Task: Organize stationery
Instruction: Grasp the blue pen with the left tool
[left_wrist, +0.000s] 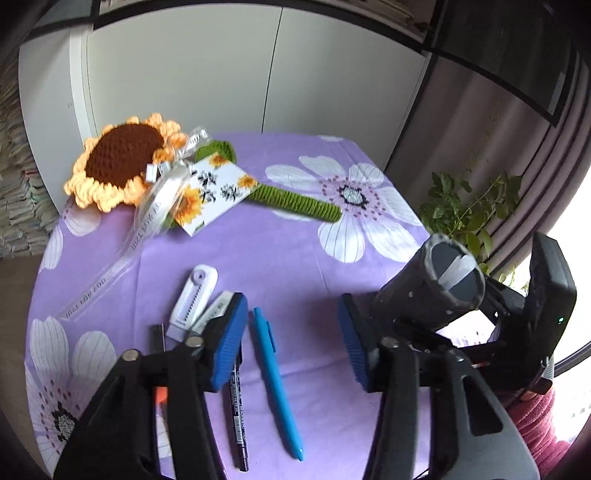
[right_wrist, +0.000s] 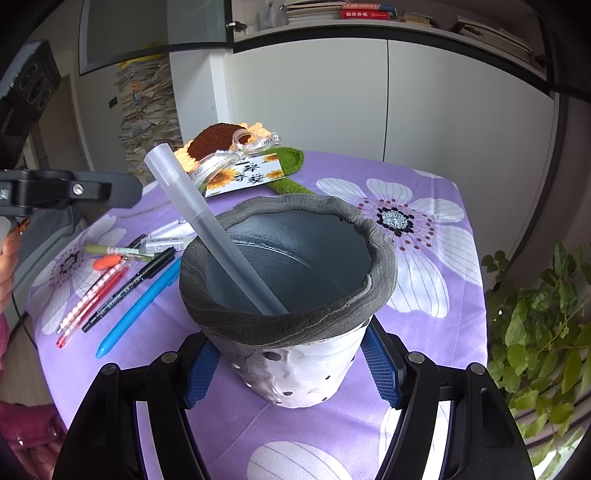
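Gripping: right gripper (right_wrist: 291, 369) clamped on grey pen pot (right_wrist: 291, 295), frosted pen (right_wrist: 207, 225) leaning inside.
Left gripper (left_wrist: 291, 343): jaws parted, empty.
Blue pen (left_wrist: 277, 380): flat between them, untouched.

A grey pen pot (right_wrist: 291, 295) stands upright on the purple flowered tabletop (right_wrist: 424, 332). A frosted white pen (right_wrist: 207, 218) leans inside it. Beside the pot lie a blue pen (right_wrist: 138, 304), a black marker (right_wrist: 129, 290), a red pen (right_wrist: 92, 308), a striped pen (right_wrist: 86, 299) and a white correction tape (left_wrist: 194, 301).
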